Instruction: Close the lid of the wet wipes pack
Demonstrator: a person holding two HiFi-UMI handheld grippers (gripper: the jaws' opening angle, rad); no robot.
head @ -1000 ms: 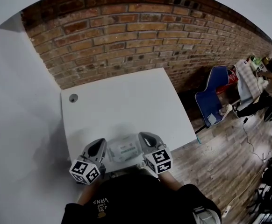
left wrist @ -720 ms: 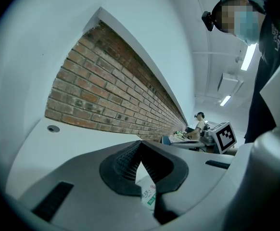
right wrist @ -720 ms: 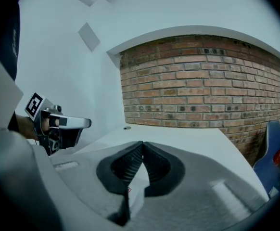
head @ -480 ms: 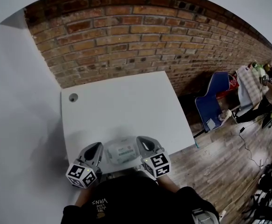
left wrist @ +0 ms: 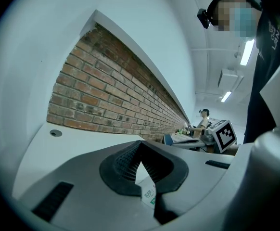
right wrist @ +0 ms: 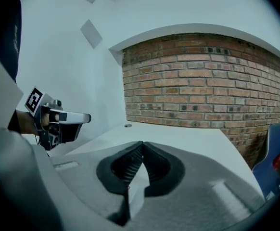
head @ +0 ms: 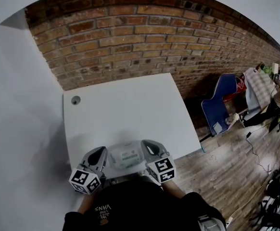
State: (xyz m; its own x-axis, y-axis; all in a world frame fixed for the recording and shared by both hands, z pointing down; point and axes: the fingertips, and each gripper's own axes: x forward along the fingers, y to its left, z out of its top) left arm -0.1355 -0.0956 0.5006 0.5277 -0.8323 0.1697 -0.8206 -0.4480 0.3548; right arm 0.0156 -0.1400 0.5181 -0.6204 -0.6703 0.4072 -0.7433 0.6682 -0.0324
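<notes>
Head view: a white, soft wet wipes pack (head: 125,157) lies flat at the near edge of a white rectangular table (head: 125,107). Its long axis runs left to right and its top faces up. A pale label with green print sits at its middle, too small to read, and whether the lid is down cannot be told. The left gripper (head: 102,151) is just beside the pack's left end and the right gripper (head: 147,143) just beside its right end. White upside-down lettering on the person's black shirt (head: 130,206) reads "VANS". A small round hole (head: 75,100) marks the table's far left corner. A red brick wall (head: 145,37) stands behind, and a blue chair (head: 216,105) on a wooden plank floor (head: 226,162) to the right. Left gripper view: the jaws are together at their tips, and a corner of the pack with green print shows below them. Right gripper view: the jaws are likewise together, with a white edge of the pack beneath.
</notes>
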